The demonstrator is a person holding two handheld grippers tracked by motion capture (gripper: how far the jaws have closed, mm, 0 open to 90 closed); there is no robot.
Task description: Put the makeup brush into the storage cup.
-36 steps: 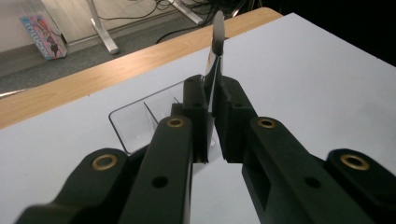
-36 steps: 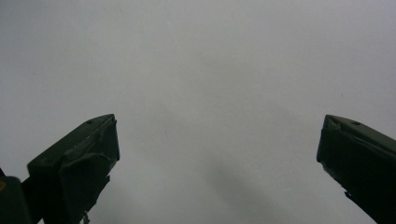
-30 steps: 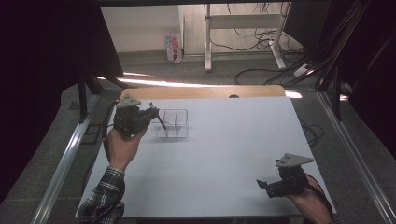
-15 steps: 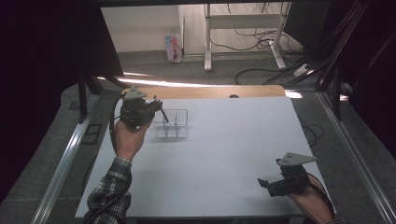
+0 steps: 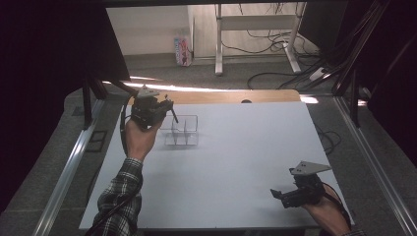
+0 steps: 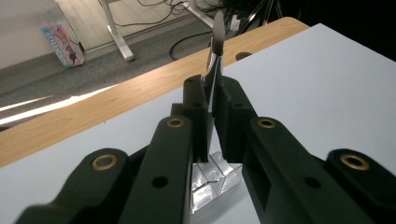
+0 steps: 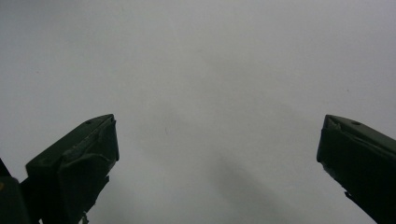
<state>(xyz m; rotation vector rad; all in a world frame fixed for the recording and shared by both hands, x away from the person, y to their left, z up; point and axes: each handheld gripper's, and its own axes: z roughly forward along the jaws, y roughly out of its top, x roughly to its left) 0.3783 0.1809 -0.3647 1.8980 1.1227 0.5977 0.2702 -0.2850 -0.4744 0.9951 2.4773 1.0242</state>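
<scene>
Clear plastic divided organiser box [image 5: 181,131] near the far left of the white table [image 5: 236,162]
Left gripper [image 5: 164,109] above the box, jaws clamped on a thin dark metal utensil [image 6: 215,60]; right gripper [image 5: 280,194] low at the near right, jaws wide apart, holding nothing

The desk [image 5: 236,157] has a pale, plain top with a wooden strip [image 5: 231,96] along its far edge, and a small dark hole sits in that strip near the middle. A clear rack [image 5: 182,131] with compartments stands on the top toward the far left. The right claw [image 5: 284,195] rests at the near right corner.
</scene>
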